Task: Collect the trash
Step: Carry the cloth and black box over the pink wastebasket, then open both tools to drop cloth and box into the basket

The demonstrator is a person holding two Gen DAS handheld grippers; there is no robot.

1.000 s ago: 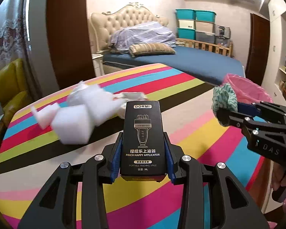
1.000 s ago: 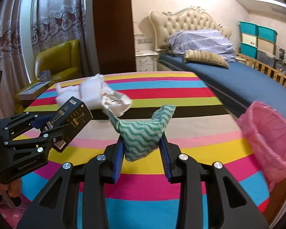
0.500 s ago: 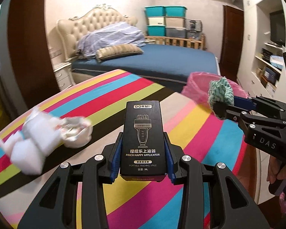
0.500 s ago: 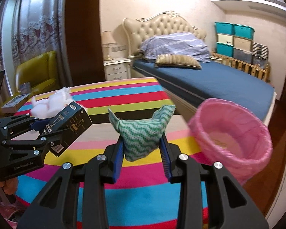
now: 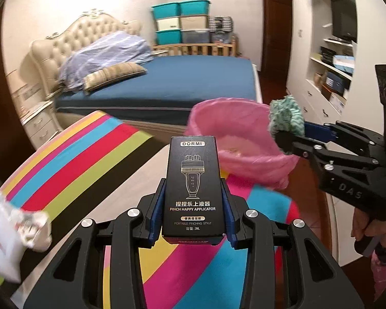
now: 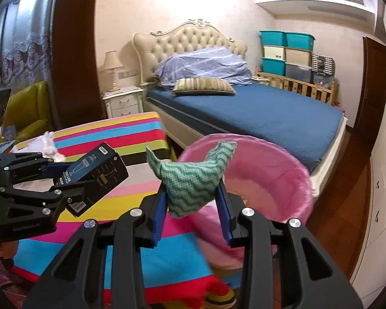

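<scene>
My left gripper (image 5: 193,200) is shut on a black DORMI box (image 5: 193,180), held upright above the striped table. It also shows in the right wrist view (image 6: 90,175). My right gripper (image 6: 191,198) is shut on a crumpled green-and-white cloth (image 6: 190,175), held at the near rim of the pink-lined trash bin (image 6: 275,170). In the left wrist view the cloth (image 5: 285,116) sits at the bin's (image 5: 234,134) right rim. White crumpled paper and foam (image 5: 15,231) lie on the table at the left.
The striped tablecloth (image 5: 90,159) ends at an edge just before the bin. A blue bed (image 6: 244,110) stands behind it. A nightstand (image 6: 123,100) and yellow chair (image 6: 28,108) stand at the left, white cupboards (image 5: 329,82) at the right.
Both grippers have swung right toward the pink bin, each keeping its hold. The bin now looms closer and the white trash has slid to the far left of view.
</scene>
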